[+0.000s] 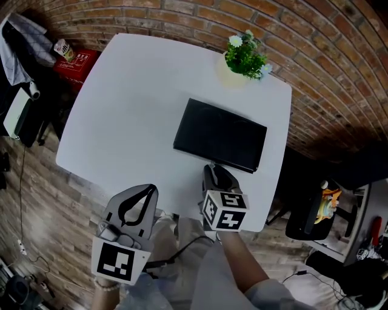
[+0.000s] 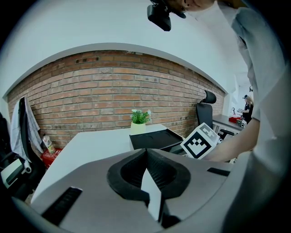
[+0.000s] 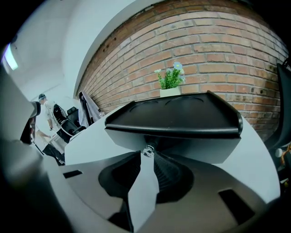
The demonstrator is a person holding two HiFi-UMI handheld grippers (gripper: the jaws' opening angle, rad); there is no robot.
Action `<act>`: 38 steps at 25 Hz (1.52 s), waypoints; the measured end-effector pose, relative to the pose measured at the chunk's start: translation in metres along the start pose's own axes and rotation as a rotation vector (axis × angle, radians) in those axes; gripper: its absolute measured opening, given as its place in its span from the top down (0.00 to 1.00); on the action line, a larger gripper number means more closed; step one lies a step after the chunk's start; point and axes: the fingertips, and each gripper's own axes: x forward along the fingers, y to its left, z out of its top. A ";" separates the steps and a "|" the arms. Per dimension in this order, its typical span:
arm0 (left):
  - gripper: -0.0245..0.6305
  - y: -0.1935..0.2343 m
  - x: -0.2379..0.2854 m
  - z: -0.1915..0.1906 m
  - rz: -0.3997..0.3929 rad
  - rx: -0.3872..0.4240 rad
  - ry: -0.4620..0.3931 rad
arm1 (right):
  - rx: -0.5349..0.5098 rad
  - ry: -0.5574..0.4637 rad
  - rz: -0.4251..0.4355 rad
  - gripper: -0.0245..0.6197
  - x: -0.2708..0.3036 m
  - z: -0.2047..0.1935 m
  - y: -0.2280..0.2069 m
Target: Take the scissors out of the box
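While its lid is down and hides whatever is inside, the box (image 1: 219, 134) lies flat on the white table (image 1: 121, 109), so the scissors cannot be seen. Behind the box, at the table's far edge, stands a small potted plant (image 1: 245, 57), and behind that a red brick wall (image 1: 182, 18) runs round the room. Well to the left of the box, off the table, a red crate (image 1: 76, 63) sits on the wood floor (image 1: 36, 200) beside a hanging jacket (image 1: 18, 42). To the right of the box stands a black office chair (image 1: 315, 212).

The right gripper (image 1: 212, 169) points at the box's near edge with its jaws together. Their tips touch a small shiny metal piece (image 3: 148, 151) under the lid's front lip; whether they pinch it I cannot tell. The left gripper (image 1: 145, 191) hangs off the table's near edge, well short of the box, with its jaws closed on nothing.
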 end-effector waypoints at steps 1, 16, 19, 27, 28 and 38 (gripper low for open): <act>0.93 0.000 0.000 0.000 0.002 -0.002 0.001 | 0.004 0.005 0.001 0.80 0.001 0.000 0.000; 0.93 0.002 -0.001 -0.003 -0.009 -0.017 0.004 | 0.023 0.002 -0.020 0.83 -0.004 -0.007 0.002; 0.93 0.001 -0.003 -0.005 -0.015 -0.015 0.007 | 0.025 0.003 -0.019 0.83 -0.007 -0.011 0.005; 0.93 -0.001 -0.009 -0.009 -0.039 -0.007 0.004 | 0.021 0.011 -0.021 0.83 -0.017 -0.023 0.013; 0.93 -0.001 -0.010 -0.009 -0.043 -0.006 0.004 | 0.021 0.012 -0.021 0.83 -0.019 -0.024 0.015; 0.93 -0.008 -0.020 -0.015 -0.077 0.011 -0.002 | 0.013 0.019 -0.027 0.83 -0.033 -0.042 0.026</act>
